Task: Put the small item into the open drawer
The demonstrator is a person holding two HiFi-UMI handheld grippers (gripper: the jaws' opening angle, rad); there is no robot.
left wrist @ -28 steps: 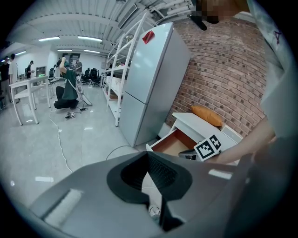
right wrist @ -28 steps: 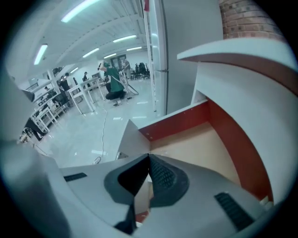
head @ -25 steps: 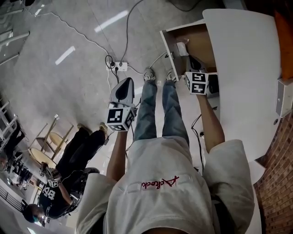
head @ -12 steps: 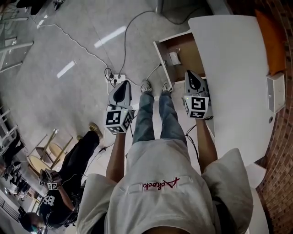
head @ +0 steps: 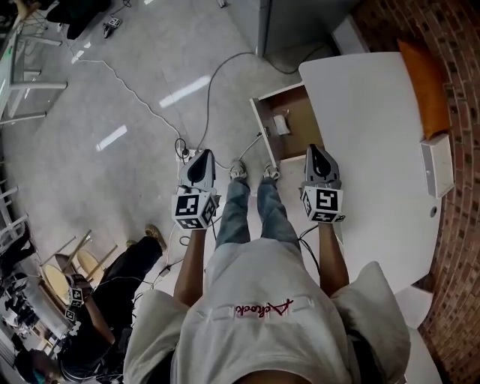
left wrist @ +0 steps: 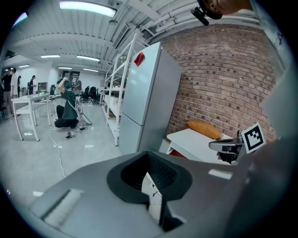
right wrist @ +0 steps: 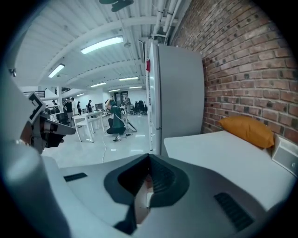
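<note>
Beside white table [head: 375,150]: left gripper [head: 201,155] and right gripper [head: 314,149] both pinched closed, empty. Small item [head: 281,124] lies in open drawer [head: 259,127].

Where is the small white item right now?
In the head view, the small white item lies inside the open wooden drawer at the white table's left edge, ahead of the right hand-held gripper.

bright, even light from ceiling tubes [left wrist: 87,5]; glare streaks on the floor [head: 184,91]; fisheye bending, dark corners.
</note>
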